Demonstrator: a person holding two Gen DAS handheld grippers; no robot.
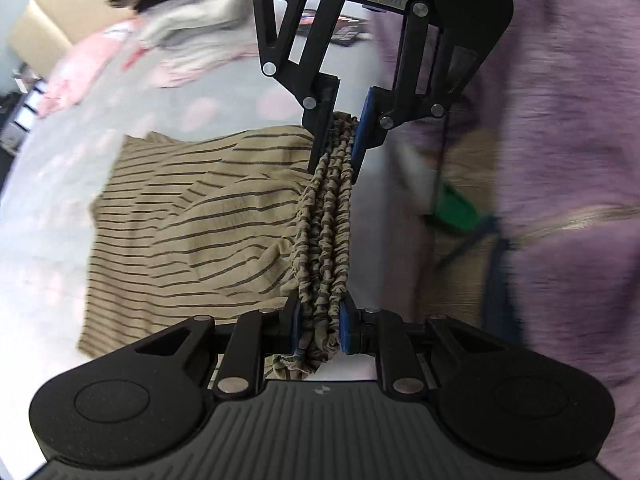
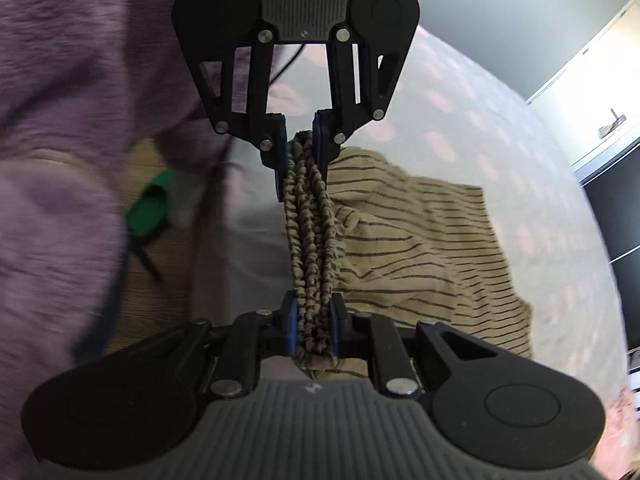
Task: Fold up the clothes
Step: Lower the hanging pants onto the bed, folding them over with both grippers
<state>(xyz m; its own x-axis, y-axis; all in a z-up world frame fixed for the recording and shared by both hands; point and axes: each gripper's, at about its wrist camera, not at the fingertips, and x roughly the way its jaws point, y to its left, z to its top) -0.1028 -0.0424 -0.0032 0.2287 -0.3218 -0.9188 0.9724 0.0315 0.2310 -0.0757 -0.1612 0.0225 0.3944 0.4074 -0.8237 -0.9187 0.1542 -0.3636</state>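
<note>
My left tongs are clenched on the gathered elastic waistband of a tan striped garment, and my right tongs are clenched on the same waistband further along, so the elastic runs bunched between the two pairs. In each wrist view the other pair shows at the far end of the band, biting it there. The rest of the garment spreads away from the waistband over the bed sheet, rumpled, with some creases and one corner turned up.

I judge this to be the laying-out step: the garment is held by its top edge and its body is partly down on the sheet, not yet flat or folded. The next move, as I see it, calls for drawing the waistband taut between my hands and setting it down so the cloth beyond it smooths out before any fold is made.

The sheet is pale with faint pink blotches. Beyond the garment a heap of other clothes, pink, grey and olive, waits near a padded headboard. On the waistband's other side are my purple fleece sleeve, wooden flooring and something green that is too blurred to name.
</note>
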